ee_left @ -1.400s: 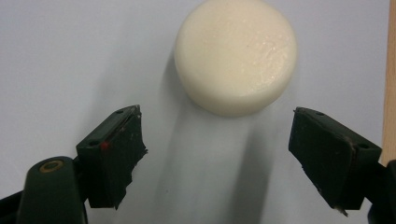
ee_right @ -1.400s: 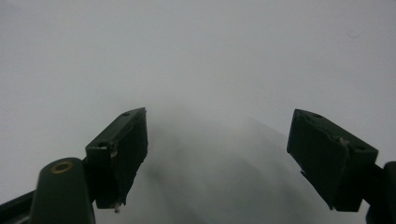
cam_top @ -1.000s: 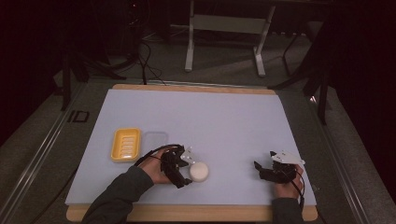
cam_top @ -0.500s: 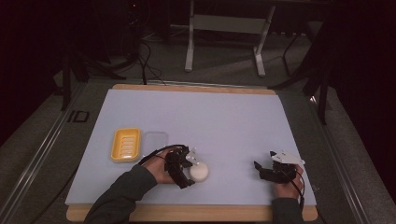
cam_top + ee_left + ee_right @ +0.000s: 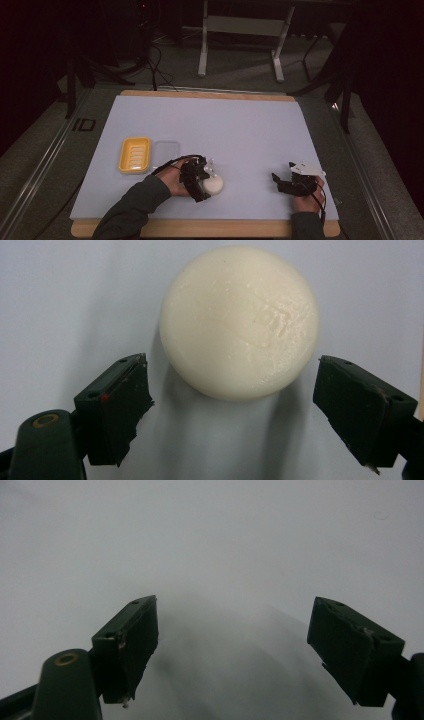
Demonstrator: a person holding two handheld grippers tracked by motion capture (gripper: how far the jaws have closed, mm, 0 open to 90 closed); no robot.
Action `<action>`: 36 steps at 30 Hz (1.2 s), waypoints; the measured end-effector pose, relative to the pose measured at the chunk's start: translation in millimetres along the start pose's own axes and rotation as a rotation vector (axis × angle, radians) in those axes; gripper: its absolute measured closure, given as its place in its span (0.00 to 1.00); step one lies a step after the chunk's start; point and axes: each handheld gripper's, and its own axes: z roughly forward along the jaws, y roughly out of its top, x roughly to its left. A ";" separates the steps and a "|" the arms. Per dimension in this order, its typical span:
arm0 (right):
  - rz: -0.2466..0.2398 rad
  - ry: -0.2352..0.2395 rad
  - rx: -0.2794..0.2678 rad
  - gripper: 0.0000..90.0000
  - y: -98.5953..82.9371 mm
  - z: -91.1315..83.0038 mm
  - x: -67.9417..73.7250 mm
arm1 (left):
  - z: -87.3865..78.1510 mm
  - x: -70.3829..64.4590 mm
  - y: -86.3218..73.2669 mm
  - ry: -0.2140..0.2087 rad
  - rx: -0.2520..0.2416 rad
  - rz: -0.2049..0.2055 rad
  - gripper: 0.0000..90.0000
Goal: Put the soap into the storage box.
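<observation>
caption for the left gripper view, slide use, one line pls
Left gripper, jaws open, lined up on a round white soap bar lying on the pale table mat, not yet touching it.

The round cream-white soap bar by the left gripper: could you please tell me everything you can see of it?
The round cream-white soap bar is a smooth, domed, waxy-looking disc with faint marks pressed into its top. It lies flat on the pale blue table mat, near the front edge, right of the yellow ribbed soap dish. The left gripper is open, its jaws standing either side of the bar's near edge without touching it. The bar looks whole and dry.
</observation>
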 end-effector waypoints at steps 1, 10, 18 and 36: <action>0.000 -0.001 0.002 0.22 0.1 0.0 0.2 | 0.6 -0.2 0.5 -0.001 0.000 0.000 0.17; -0.001 0.000 0.000 0.22 0.0 -0.1 0.1 | 4.0 -0.8 5.0 -0.005 0.008 0.005 0.17; 0.001 0.000 -0.001 0.22 -0.1 -0.1 0.0 | 9.4 -0.2 8.1 -0.011 0.016 0.011 0.17; 0.001 0.000 -0.001 0.22 0.0 -0.1 0.0 | 16.8 2.2 17.0 -0.013 0.032 0.014 0.19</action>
